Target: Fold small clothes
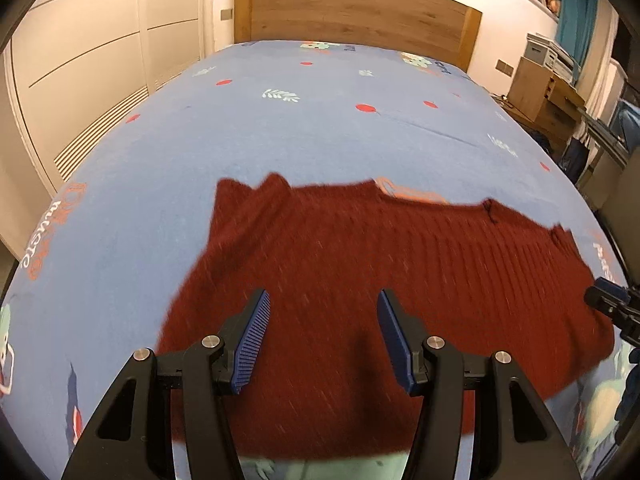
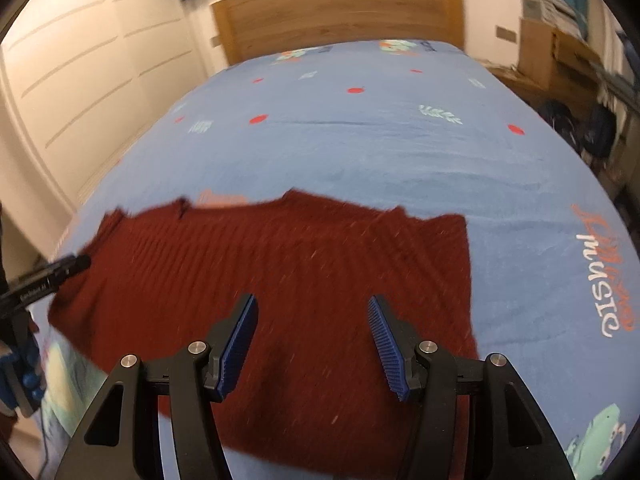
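A dark red knitted garment lies spread flat on the blue printed bedsheet; it also shows in the right wrist view. My left gripper is open and empty, hovering over the garment's near left part. My right gripper is open and empty, over the garment's near right part. The right gripper's tip shows at the right edge of the left wrist view, and the left gripper's tip shows at the left edge of the right wrist view. Both views are motion-blurred.
A wooden headboard stands at the far end of the bed. White wardrobe panels run along the left. A wooden cabinet with boxes and clutter stand at the right of the bed.
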Tool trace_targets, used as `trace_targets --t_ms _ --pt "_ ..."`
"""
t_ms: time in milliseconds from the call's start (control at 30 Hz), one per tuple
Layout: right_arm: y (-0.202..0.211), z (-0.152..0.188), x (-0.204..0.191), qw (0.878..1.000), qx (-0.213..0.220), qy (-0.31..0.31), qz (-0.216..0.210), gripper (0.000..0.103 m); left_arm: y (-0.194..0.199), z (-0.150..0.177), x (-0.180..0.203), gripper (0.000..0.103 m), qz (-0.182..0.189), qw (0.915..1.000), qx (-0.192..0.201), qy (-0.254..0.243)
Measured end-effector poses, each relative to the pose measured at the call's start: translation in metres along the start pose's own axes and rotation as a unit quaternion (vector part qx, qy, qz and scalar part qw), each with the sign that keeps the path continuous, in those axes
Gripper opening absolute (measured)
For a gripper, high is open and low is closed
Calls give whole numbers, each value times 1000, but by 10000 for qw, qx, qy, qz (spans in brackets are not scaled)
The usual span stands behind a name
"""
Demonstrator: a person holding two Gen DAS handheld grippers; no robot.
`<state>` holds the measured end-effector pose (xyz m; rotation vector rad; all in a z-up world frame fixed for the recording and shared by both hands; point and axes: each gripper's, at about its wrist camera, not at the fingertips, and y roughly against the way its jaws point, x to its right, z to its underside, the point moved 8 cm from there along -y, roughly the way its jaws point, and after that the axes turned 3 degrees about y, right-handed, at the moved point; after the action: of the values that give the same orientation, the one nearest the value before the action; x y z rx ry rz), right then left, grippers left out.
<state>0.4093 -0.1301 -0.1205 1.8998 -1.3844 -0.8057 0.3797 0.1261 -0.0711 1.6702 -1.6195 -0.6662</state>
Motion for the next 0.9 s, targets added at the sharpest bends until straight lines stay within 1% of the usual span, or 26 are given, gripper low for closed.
trace_targets --t_ms 133,200,267,533,733,900 --pt "-8 21 -12 9997 -144 170 48 59 -7 20 14 50 -36 9998 -77 -178" --pt "-14 29 -13 9996 -224 170 94 59 -15 27 16 50 -25 9997 -180 -169" --pt "-21 36 -10 9994 -288 149 118 59 -20 32 16 50 -81 9995 -204 -207" --pt "-27 41 -9 9995 -230 178 106 60 -27 36 18 53 -130 9996 -160 -178" --pt "-19 46 -4 9990 -259 310 189 60 -27 40 18 54 -151 9996 -157 -161" --pt "-11 56 10 9989 -319 174 302 60 -24 43 17 55 -160 9996 -175 -136"
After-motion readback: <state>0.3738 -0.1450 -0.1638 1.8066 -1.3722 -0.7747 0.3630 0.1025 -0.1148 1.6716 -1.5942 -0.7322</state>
